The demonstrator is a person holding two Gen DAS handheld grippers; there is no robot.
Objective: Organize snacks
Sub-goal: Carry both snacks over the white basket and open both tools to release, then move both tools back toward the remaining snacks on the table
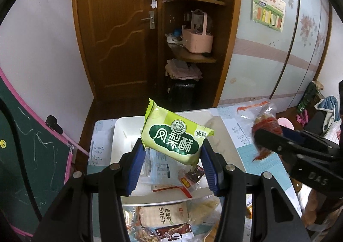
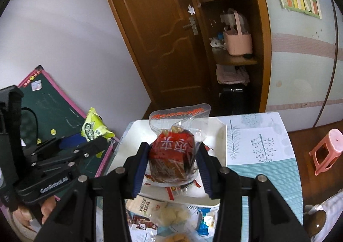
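My left gripper [image 1: 171,152] is shut on a green pineapple-cake packet [image 1: 173,134] and holds it above a white tray [image 1: 120,132]. My right gripper [image 2: 172,158] is shut on a clear packet with a red label [image 2: 171,156] and holds it above the same tray [image 2: 220,134]. Each gripper shows in the other's view: the right one [image 1: 270,141] with its red packet [image 1: 265,122] at the right, the left one [image 2: 85,145] with the green packet [image 2: 94,128] at the left. The tray holds a few small packets [image 1: 158,169].
Several loose snack packets [image 1: 158,216] lie on the table in front of the tray, also in the right wrist view [image 2: 169,214]. A green chalkboard [image 1: 27,145] leans at the left. A pink stool [image 2: 328,149] stands on the floor at the right. Door and shelves behind.
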